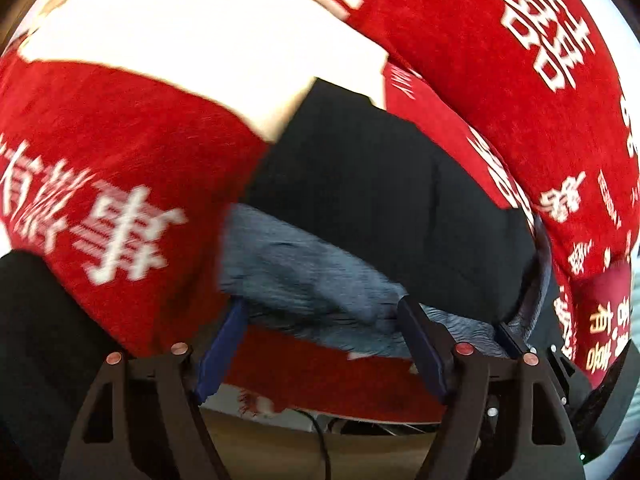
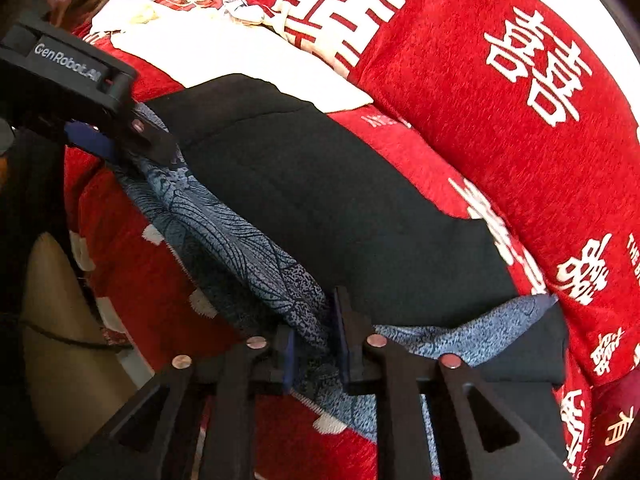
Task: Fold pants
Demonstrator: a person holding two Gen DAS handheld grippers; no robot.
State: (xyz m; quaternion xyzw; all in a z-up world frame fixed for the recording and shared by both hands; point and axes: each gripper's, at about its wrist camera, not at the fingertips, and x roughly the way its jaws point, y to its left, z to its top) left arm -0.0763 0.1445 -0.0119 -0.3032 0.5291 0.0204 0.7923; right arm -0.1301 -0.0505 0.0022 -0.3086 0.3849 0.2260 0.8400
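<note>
Lying ahead of both tongs, the black pants point(image 2: 320, 200) are spread over a red blanket point(image 2: 500, 140) printed with white characters, their blue-grey patterned lining point(image 2: 248, 248) turned out along the near edge. The left tongs point(image 1: 320, 344) are seen standing wide, nothing pressed between the blue pads point(image 1: 220, 356); the lining lies just beyond their tips. The right tongs point(image 2: 316, 344) are seen narrow, with a fold of the lining pinched between them. Beyond the pants, a white cloth point(image 2: 240, 64) is seen on the blanket.
</note>
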